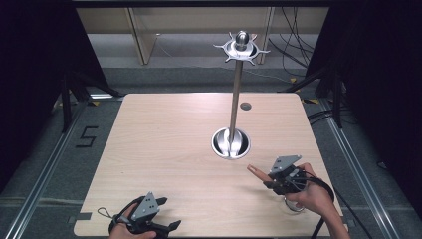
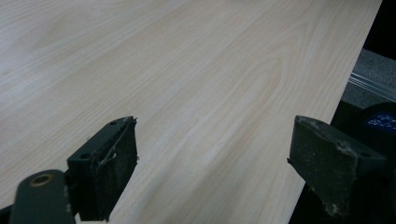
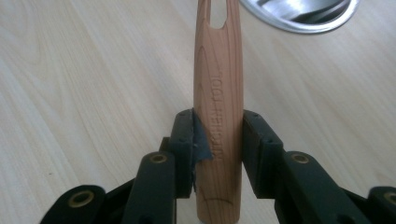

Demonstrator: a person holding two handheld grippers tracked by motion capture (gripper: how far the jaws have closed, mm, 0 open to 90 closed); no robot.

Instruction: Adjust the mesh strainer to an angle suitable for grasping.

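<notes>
A wooden handle (image 3: 218, 93) stamped "KITCHEN TOOL", with a hanging slot at its far end, stands between the jaws of my right gripper (image 3: 218, 126), which is shut on it. From above, the right gripper (image 1: 270, 182) hovers over the table's front right and the handle's tip (image 1: 255, 171) pokes out to the left. A bit of shiny metal (image 1: 294, 207) shows under the hand; what it is I cannot tell. My left gripper (image 1: 167, 215) rests at the front left edge, open, with bare tabletop between its jaws (image 2: 215, 140).
A metal stand rises from a round steel base dish (image 1: 230, 143) near the table's middle, its pole (image 1: 235, 94) topped by a ring of hooks (image 1: 241, 48). The dish's rim (image 3: 299, 21) lies just beyond the handle. A small grey disc (image 1: 245, 106) sits farther back.
</notes>
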